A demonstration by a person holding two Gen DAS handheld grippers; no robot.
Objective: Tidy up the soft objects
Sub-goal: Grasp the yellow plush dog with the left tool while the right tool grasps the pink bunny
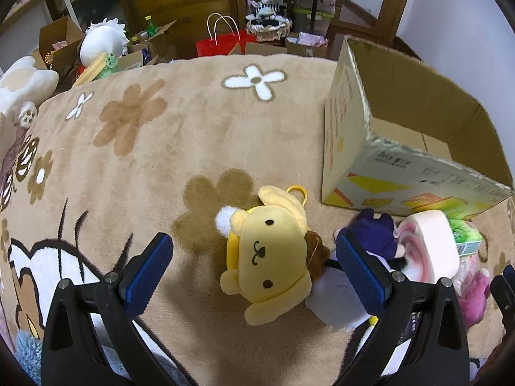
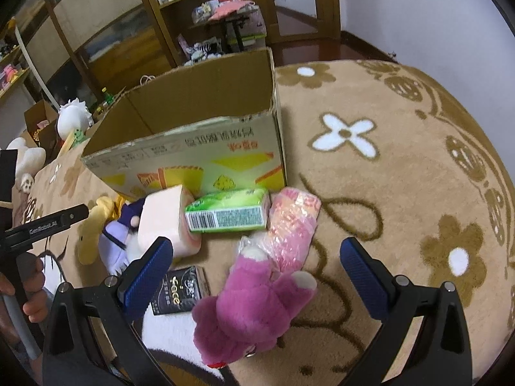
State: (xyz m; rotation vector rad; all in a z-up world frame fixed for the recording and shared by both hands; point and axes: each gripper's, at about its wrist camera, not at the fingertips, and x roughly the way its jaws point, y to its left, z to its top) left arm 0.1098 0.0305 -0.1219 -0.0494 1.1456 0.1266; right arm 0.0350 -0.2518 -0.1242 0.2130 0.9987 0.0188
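My left gripper (image 1: 254, 268) is open, its jaws on either side of a yellow dog plush (image 1: 267, 263) lying on the rug, not touching it. A purple-and-white plush (image 1: 376, 234) lies beside it. My right gripper (image 2: 257, 271) is open above a pink bear plush (image 2: 254, 305). Around it lie a pink-wrapped pack (image 2: 293, 225), a green tissue pack (image 2: 228, 214), a pink roll (image 2: 164, 222) and a black tissue pack (image 2: 180, 289). An open, empty cardboard box (image 1: 386, 148) stands behind them; it also shows in the right wrist view (image 2: 199, 148).
Everything lies on a tan flower-patterned rug (image 1: 180, 135). Beyond its far edge stand cardboard boxes, a white plush (image 1: 103, 41), a red paper bag (image 1: 222, 43) and wooden furniture. The left gripper's handle (image 2: 42, 225) and a hand show at the right view's left edge.
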